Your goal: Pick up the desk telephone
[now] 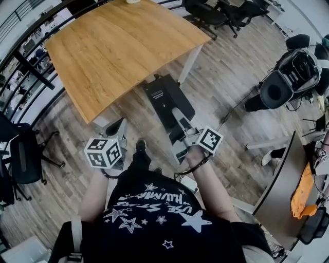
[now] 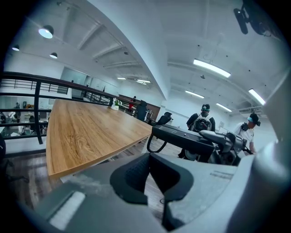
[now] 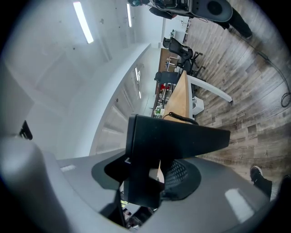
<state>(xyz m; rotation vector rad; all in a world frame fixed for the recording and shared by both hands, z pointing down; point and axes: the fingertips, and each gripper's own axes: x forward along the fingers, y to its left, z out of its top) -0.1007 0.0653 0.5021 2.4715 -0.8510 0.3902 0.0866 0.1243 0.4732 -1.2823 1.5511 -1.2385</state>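
Observation:
The black desk telephone (image 1: 163,97) hangs in the air over the wooden floor, just off the table's near corner. My right gripper (image 1: 179,134) is shut on its near end; in the right gripper view the phone's black body (image 3: 177,136) fills the space between the jaws, with its coiled cord (image 3: 182,117) trailing behind. My left gripper (image 1: 114,127) is to the left of the phone, open and holding nothing; its black pads (image 2: 132,175) stand apart with floor showing between them. From the left gripper view the phone (image 2: 184,136) is ahead on the right.
A large wooden table (image 1: 118,46) stands ahead, with a small object at its far end (image 2: 114,105). Office chairs (image 1: 221,13) are beyond it, another black chair (image 1: 23,159) at the left by a railing (image 1: 31,72). People (image 2: 202,120) stand at the right.

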